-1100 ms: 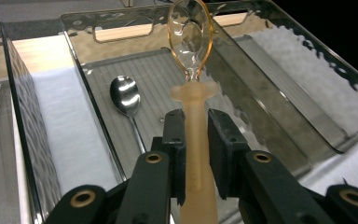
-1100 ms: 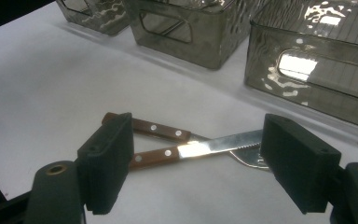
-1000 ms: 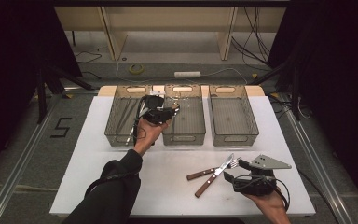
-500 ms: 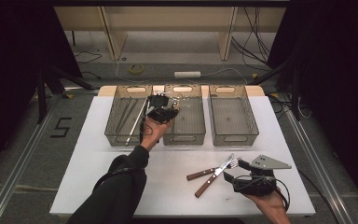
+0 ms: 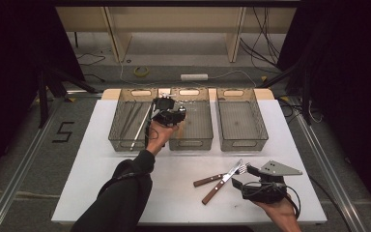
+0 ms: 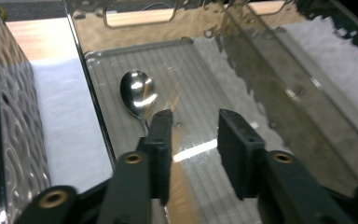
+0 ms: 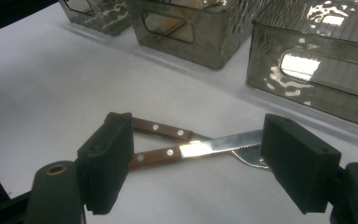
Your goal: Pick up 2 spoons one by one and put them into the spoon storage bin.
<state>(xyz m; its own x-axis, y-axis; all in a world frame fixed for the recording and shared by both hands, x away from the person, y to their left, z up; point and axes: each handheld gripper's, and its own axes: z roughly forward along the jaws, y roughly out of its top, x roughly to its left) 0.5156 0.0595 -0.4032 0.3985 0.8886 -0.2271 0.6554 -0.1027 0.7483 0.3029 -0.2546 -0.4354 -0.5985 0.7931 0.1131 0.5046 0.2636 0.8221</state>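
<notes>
Left claw (image 6: 193, 140) just opening over spoon (image 6: 138, 93) — middle bin (image 5: 191, 140); nothing gripped.

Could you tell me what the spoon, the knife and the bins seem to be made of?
Spoon: polished metal, mirror-like bowl. Knife: bright metal serrated blade, brown wood-look handle with pale rivets. Bins: probably clear smoky plastic; rippled, glossy, see-through walls.

One sign can be read: a black figure "5" (image 5: 64, 131) is marked on the grey floor (image 5: 24, 145), left of the table (image 5: 92, 183), at about the level of the bins. No other text, label or brand can be read.
</notes>
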